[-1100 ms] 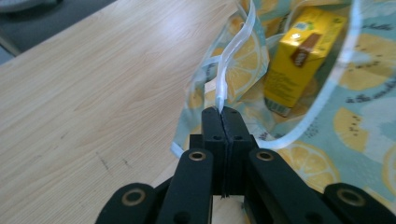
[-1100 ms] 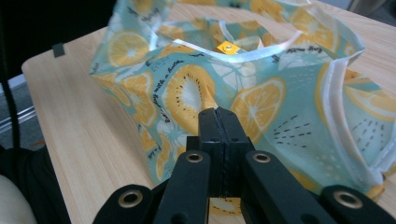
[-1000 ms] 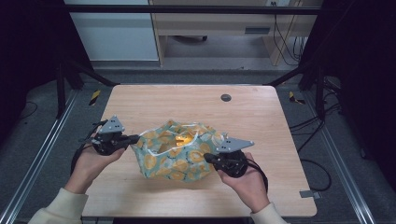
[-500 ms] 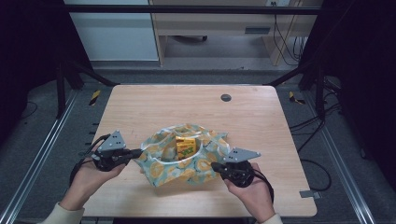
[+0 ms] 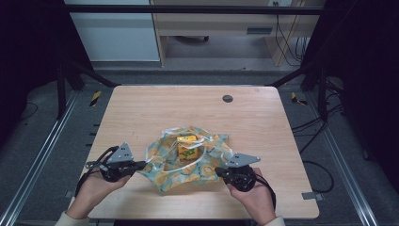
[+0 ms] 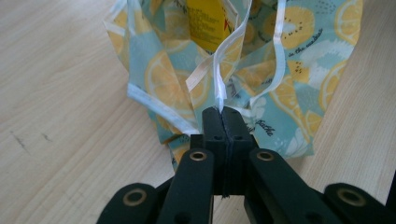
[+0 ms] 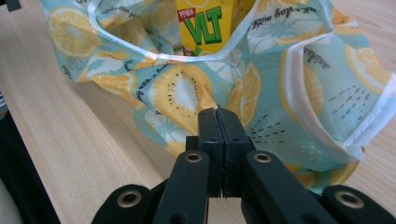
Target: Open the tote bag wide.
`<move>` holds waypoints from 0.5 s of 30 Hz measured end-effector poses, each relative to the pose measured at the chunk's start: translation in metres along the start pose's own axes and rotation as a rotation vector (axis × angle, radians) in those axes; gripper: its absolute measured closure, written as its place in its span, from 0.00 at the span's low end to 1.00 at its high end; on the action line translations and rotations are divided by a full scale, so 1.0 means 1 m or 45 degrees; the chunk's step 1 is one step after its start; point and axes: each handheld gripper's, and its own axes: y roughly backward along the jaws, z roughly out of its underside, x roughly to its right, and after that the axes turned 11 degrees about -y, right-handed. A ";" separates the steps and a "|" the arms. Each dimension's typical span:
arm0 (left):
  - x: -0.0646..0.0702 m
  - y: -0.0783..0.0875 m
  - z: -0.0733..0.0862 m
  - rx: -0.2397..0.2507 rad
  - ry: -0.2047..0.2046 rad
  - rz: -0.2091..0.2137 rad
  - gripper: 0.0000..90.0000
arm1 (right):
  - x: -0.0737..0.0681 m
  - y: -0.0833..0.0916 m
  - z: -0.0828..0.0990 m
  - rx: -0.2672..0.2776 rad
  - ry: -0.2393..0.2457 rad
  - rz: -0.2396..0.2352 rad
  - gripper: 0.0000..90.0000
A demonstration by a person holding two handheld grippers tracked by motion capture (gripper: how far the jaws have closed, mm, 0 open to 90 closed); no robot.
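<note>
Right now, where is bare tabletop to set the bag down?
Free: the far half of the wooden table, from the lemon-print fabric bag back to the round dark grommet, plus both side strips. Crowded: the near edge, where left gripper and right gripper flank it.

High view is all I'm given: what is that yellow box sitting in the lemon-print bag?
Observer: The right gripper view shows a drink carton, yellow, with green letters VLT on its face.
Operator: And the left claw, what has it got hold of?
Observer: The left claw is shut on a thin white strap of the bag, not on the printed cloth.
Operator: Same for the right one?
Observer: No, the right claw is shut on the printed cloth itself, below the bag's white-trimmed rim.
</note>
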 end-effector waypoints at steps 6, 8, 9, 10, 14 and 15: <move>0.002 -0.011 0.009 -0.061 0.000 0.028 1.00 | 0.004 -0.004 0.008 -0.024 -0.004 0.005 1.00; 0.003 -0.015 0.012 -0.094 -0.001 0.031 1.00 | 0.005 -0.006 0.010 -0.034 -0.008 0.011 1.00; 0.003 -0.015 0.012 -0.094 -0.001 0.031 1.00 | 0.005 -0.007 0.012 -0.040 -0.011 0.012 1.00; 0.003 -0.018 0.016 -0.111 -0.003 0.046 1.00 | 0.006 -0.008 0.013 -0.048 -0.017 0.016 1.00; 0.005 -0.021 0.019 -0.123 -0.001 0.058 1.00 | 0.007 -0.011 0.018 -0.056 -0.024 0.016 1.00; 0.005 -0.024 0.020 -0.129 0.003 0.055 1.00 | 0.008 -0.011 0.019 -0.061 -0.031 0.017 1.00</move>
